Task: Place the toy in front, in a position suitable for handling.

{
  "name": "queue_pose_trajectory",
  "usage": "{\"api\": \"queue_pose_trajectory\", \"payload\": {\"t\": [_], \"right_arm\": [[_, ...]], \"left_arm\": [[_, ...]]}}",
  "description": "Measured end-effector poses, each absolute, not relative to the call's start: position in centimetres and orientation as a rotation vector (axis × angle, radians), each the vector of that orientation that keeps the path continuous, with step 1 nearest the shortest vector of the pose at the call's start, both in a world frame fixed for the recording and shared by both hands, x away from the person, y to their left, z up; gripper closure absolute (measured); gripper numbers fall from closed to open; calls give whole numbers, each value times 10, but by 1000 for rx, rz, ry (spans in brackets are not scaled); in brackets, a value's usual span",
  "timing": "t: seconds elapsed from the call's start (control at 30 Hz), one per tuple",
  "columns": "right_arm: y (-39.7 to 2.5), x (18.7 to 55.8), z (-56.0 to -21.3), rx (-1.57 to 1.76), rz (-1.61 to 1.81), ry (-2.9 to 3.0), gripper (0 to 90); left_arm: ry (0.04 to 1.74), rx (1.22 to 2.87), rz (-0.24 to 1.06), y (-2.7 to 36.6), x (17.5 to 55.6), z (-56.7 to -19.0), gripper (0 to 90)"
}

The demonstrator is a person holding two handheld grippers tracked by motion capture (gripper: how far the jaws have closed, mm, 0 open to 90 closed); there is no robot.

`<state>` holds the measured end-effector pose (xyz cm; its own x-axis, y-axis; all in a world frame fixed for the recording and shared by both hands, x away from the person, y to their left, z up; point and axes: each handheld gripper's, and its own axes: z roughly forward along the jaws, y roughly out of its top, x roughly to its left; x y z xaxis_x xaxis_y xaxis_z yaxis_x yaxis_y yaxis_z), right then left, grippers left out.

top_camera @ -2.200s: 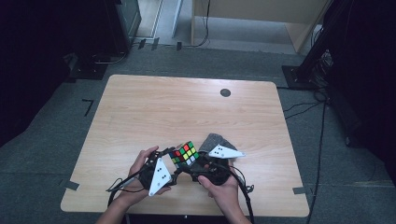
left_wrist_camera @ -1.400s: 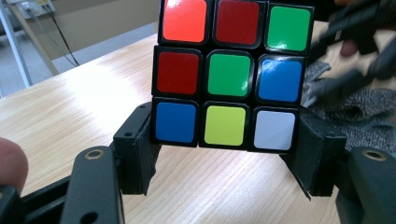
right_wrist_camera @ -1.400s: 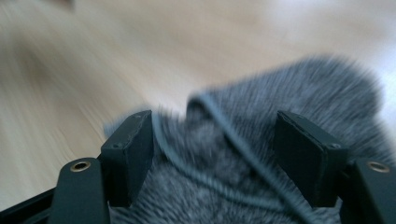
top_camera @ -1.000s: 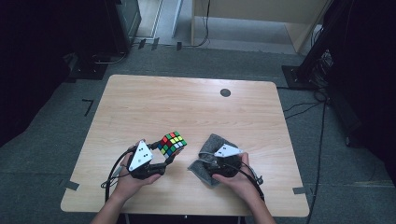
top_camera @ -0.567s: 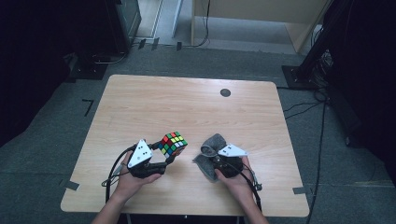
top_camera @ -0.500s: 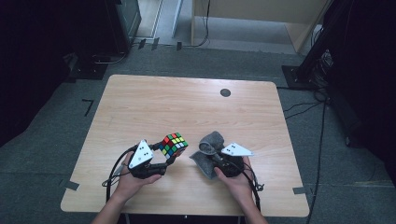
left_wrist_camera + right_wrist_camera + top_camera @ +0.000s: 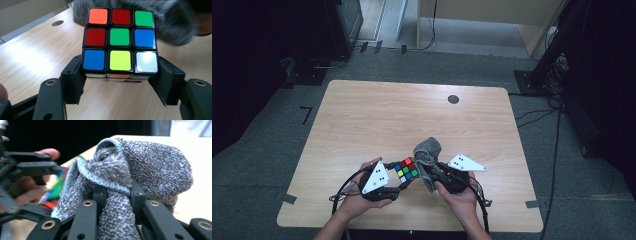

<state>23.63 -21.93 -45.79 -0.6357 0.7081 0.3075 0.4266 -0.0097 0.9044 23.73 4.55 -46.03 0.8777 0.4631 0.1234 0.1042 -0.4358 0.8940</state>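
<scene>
Scrambled puzzle cube (image 7: 120, 41) clamped in left tool (image 7: 120, 75), fuzzy grey cloth (image 7: 140, 175) bunched against cube's far side, pinched by right tool (image 7: 116, 195)

A wooden table (image 7: 377, 120) with a dark round hole (image 7: 453, 99) stands on grey carpet (image 7: 272, 135).

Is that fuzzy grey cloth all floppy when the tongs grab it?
Probably floppy: the grey cloth bunches and folds over the right tongs. It likely grips well, since its fuzzy pile looks rough, and seems light.
</scene>
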Motion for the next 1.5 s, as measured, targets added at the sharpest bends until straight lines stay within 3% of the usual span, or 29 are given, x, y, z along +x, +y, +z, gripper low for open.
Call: {"api": "queue_pose_trajectory", "payload": {"t": [0.17, 0.37, 0.63, 0.77, 0.9, 1.07, 1.2, 1.37, 1.5], "right_arm": [[-210, 224, -438, 1038, 1808, 2016, 731], [-215, 231, -451, 1134, 1610, 2021, 730], [-168, 194, -431, 649, 1459, 2073, 723], [-171, 201, -437, 684, 1402, 2049, 722], [-184, 207, -435, 794, 1368, 1988, 719], [-164, 196, -436, 609, 1345, 2045, 710], [-188, 213, -436, 793, 1373, 1986, 718], [-215, 220, -433, 936, 1493, 1910, 726], [-208, 218, -434, 896, 1634, 1948, 727]], "left_arm": [[405, 2017, 440, 43, 236, -461, 343], [419, 2025, 459, 41, 235, -459, 344], [385, 2083, 561, 30, 227, -460, 345], [363, 2102, 615, 28, 224, -457, 347], [371, 2085, 593, 30, 226, -457, 347], [369, 2083, 592, 30, 225, -457, 347], [384, 2065, 583, 33, 227, -458, 347], [378, 1922, 430, 49, 231, -451, 347], [359, 1875, 376, 54, 230, -446, 346]]}}
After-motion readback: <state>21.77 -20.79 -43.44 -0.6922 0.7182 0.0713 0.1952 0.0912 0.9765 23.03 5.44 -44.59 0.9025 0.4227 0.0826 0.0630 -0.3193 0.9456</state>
